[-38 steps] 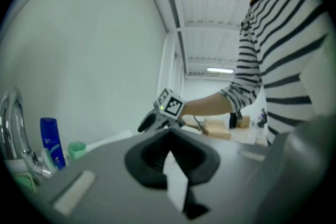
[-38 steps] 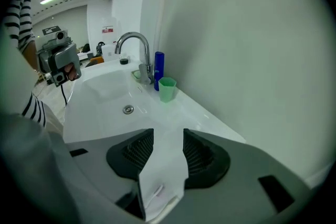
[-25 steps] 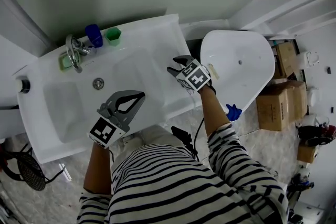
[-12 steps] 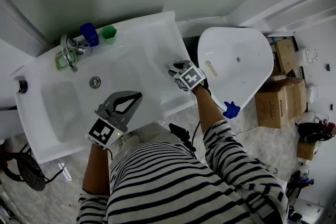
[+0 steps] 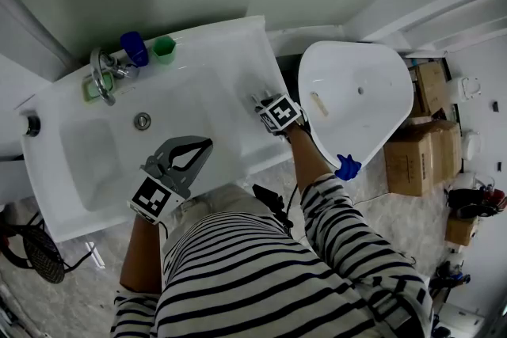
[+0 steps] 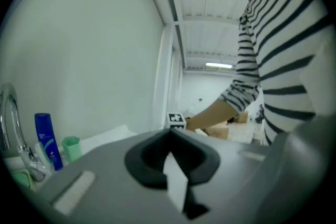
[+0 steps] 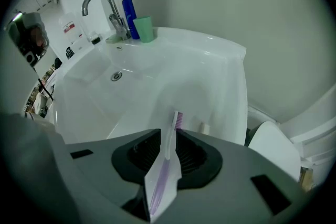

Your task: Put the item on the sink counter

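Since a second ago my right gripper [image 5: 264, 102] has sunk toward the right edge of the sink counter [image 5: 230, 59]. Its jaws have just been closing, with the toothbrush [image 7: 171, 139] between them. That edge of the counter is bare. A blue bottle [image 5: 133, 48] and a green cup [image 5: 164, 48] stand at the back left corner by the tap. My left gripper [image 5: 207, 143] hangs over the basin's front edge, jaws together on nothing. The right pads press the toothbrush handle, bristle end aimed down at the counter. Whether it touches, I cannot tell. I judge the carry about done, with setting down and letting go still left.
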`<state>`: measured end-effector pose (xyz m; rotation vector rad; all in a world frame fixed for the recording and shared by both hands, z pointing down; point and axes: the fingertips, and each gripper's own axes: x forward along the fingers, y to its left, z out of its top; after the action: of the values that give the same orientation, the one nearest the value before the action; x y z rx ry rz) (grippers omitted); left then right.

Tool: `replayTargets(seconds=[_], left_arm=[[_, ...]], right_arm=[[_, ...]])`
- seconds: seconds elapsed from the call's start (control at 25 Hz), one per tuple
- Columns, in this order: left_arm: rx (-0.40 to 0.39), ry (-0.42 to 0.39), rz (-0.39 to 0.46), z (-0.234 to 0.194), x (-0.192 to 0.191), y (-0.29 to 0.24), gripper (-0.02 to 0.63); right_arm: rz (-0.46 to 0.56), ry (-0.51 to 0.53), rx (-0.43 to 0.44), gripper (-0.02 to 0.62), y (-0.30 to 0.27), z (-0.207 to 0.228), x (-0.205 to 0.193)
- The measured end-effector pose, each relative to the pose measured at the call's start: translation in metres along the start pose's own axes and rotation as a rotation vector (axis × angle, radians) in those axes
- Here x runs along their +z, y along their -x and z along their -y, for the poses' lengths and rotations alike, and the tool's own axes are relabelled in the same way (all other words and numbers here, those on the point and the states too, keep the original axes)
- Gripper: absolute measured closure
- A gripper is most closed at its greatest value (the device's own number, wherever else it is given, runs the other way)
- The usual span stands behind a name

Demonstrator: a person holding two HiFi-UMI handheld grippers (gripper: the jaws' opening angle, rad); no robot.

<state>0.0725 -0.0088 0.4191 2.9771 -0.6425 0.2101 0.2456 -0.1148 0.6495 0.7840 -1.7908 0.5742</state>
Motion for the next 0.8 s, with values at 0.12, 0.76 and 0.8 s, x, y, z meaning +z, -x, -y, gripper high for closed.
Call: replayTargets(seconds=[0.12, 0.76, 0.8], left_arm=[[0.001, -0.001, -0.001, -0.001, 0.0, -0.001, 0.6], [0.017, 0.015, -0.007, -0.006, -0.004, 0.002, 0.6], [0.017, 0.014, -0.009, -0.006, -0.004, 0.002, 0.6]], right_arm=[[-0.029, -0.013, -0.001, 0.514, -0.005, 0.002, -0.001], [-0.09, -0.001, -0.01, 0.558, -0.016, -0.003, -0.007], [-0.092, 0.001, -0.01, 0.56, -0.016, -0.003, -0.007]])
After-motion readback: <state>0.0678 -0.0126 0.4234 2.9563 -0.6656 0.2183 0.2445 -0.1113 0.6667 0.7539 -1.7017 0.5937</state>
